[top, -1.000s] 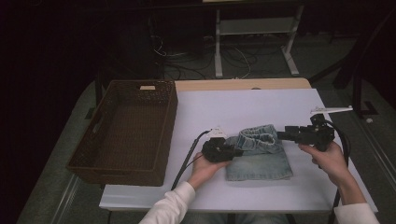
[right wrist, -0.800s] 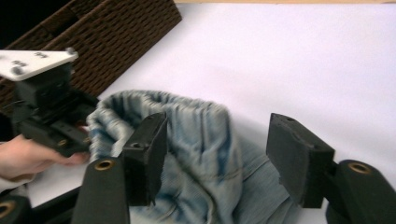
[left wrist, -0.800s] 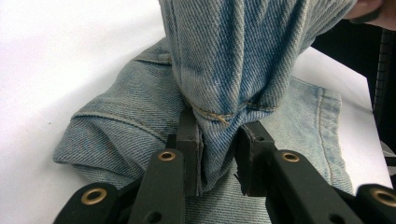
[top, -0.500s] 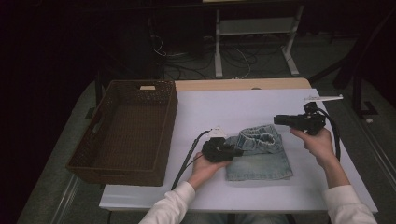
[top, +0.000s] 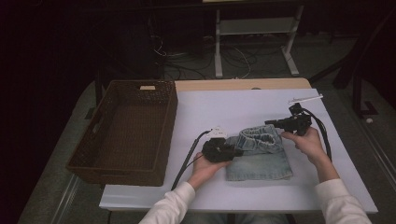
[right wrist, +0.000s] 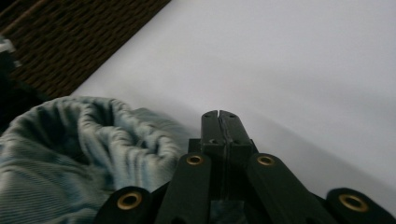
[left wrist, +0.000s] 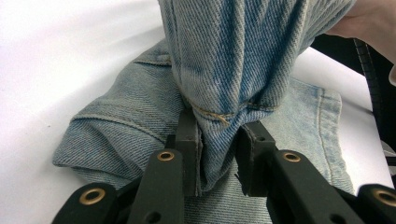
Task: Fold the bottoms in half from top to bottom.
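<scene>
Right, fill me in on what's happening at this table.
A person is folding a piece of light blue denim on a white table with a handheld gripper in each hand. The left gripper is clamped on a bunched fold of the cloth. The right gripper has just closed with nothing between its jaws and sits beside the denim's rumpled far edge. A brown wicker basket stands to the left.

White table [top: 243, 107], folded jeans [top: 261, 161], wicker basket [top: 123, 133]

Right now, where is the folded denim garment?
In the high view the denim garment lies on the white table, right of the wicker basket, between the left gripper, shut on its edge, and the right gripper.
</scene>
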Available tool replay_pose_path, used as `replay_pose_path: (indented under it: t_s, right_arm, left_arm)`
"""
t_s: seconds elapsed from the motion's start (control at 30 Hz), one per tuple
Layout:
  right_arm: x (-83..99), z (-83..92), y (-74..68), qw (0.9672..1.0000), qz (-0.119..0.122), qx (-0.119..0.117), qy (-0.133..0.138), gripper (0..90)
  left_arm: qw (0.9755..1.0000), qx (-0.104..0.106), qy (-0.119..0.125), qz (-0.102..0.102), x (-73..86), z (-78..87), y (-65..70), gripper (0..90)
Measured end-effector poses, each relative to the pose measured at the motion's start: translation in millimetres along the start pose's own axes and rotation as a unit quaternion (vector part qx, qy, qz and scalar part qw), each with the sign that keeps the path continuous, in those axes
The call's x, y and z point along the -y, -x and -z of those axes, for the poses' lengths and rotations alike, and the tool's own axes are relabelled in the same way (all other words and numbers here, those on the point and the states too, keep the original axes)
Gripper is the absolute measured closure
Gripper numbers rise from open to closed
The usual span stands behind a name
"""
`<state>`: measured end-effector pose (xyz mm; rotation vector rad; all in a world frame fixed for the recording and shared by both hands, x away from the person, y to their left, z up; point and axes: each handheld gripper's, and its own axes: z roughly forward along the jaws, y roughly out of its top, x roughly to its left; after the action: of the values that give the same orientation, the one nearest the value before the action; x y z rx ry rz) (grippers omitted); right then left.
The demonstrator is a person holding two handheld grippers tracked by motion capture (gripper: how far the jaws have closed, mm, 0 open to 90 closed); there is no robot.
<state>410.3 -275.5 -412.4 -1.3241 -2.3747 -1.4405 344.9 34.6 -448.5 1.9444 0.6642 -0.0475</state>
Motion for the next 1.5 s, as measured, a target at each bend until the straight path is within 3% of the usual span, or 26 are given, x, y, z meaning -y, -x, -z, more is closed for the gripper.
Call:
replay_pose_path:
  t_s: [0.3,0.67,0.8,1.0,1.17,1.27,1.5]
  right_arm:
    - [2.6,2.2,-22.7,0.9984,0.014,-0.051,-0.019,88.9]
    - [23.7,13.0,-47.9,0.9979,0.019,-0.059,-0.019,88.9]
    - [26.9,14.6,-50.8,0.9982,0.017,-0.055,-0.016,88.9]
    - [30.2,20.7,-51.5,0.9982,0.010,-0.059,0.000,88.9]
    - [36.4,23.0,-54.3,0.9981,-0.002,-0.062,0.006,88.9]
    - [40.6,22.9,-57.1,0.9979,-0.009,-0.065,0.003,89.0]
    - [48.9,19.2,-64.6,0.9974,-0.003,-0.071,-0.011,89.0]
  left_arm:
    - [0.9999,-0.003,-0.002,-0.012,-0.6,-0.1,2.8,69.1]
    - [0.9976,-0.023,-0.016,-0.064,-2.1,-1.4,12.5,62.4]
    - [0.9984,-0.016,-0.016,-0.051,-4.4,0.2,13.3,57.3]
    - [0.9986,-0.023,-0.026,-0.039,-11.1,11.5,19.2,46.8]
    - [0.9987,-0.017,-0.043,-0.022,-9.2,22.6,18.4,43.1]
    - [0.9992,-0.009,-0.038,-0.006,-9.6,30.7,17.8,41.7]
    - [0.9977,-0.005,-0.066,-0.013,-2.6,32.1,21.4,40.6]
